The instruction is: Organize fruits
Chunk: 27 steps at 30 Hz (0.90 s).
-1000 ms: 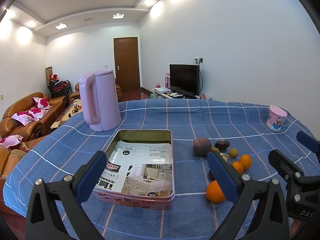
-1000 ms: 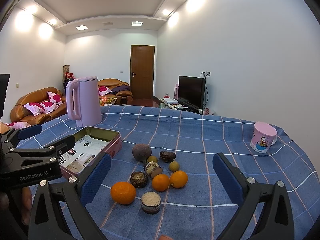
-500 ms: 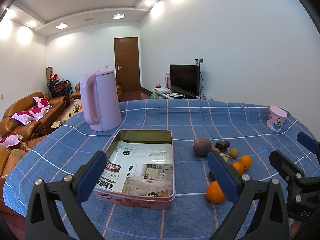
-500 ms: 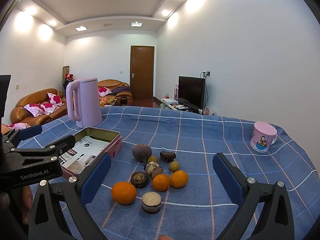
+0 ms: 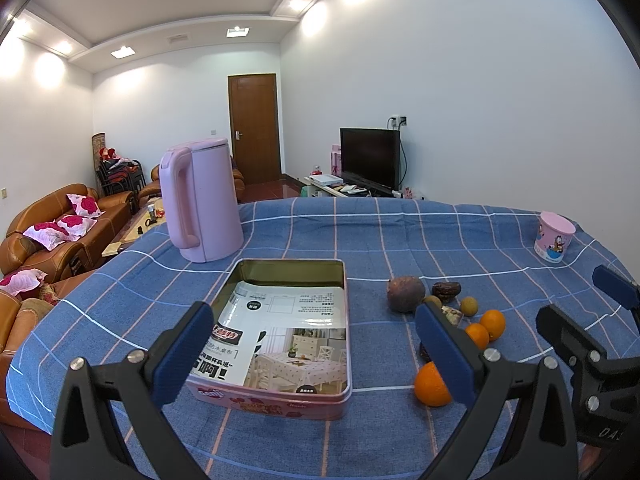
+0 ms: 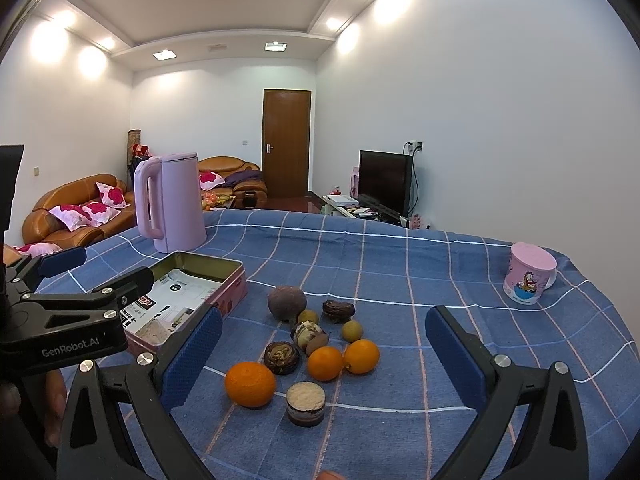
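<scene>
A pile of fruit lies on the blue checked tablecloth: a large orange (image 6: 250, 383), two small oranges (image 6: 325, 363), a dark purple round fruit (image 6: 287, 303), small green-brown fruits (image 6: 351, 331) and dark cut pieces (image 6: 305, 398). An open pink tin (image 5: 280, 336) with a printed sheet inside sits left of the pile. My left gripper (image 5: 312, 354) is open and empty, above the tin's near end. My right gripper (image 6: 322, 360) is open and empty, above the pile's near side. The pile shows in the left wrist view (image 5: 432, 386) too.
A tall pink kettle (image 5: 198, 204) stands behind the tin. A pink cartoon mug (image 6: 528, 278) stands at the far right of the table. The table's far edge gives onto a living room with sofas and a TV.
Almost nothing differs. Both views have shifted very slightly; both grippers stay open and the fruit has not moved.
</scene>
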{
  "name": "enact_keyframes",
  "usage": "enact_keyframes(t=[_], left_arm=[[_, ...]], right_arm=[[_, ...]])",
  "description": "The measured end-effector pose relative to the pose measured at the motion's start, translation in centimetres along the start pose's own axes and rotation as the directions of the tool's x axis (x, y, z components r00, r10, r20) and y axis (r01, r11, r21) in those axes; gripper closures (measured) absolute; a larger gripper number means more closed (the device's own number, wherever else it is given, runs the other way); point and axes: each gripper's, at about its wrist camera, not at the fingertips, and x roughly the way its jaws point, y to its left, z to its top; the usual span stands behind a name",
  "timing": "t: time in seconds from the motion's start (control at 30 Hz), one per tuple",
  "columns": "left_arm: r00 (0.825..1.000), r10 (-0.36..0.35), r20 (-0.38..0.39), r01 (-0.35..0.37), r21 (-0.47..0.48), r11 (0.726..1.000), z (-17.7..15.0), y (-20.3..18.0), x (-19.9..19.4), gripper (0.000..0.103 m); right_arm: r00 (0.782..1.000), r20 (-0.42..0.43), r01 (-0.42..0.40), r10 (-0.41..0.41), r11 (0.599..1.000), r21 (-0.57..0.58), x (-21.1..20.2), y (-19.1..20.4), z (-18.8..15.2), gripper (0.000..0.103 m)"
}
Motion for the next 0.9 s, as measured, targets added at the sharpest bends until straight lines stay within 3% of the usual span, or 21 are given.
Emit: enact_keyframes(t=[0.9], left_arm=[[0.999, 0.006, -0.035, -0.006, 0.003, 1.000, -1.0, 0.1, 1.2, 0.000]], right_arm=[[0.999, -0.048, 0.003, -0.002, 1.000, 0.009, 1.3, -0.8, -1.5, 0.001]])
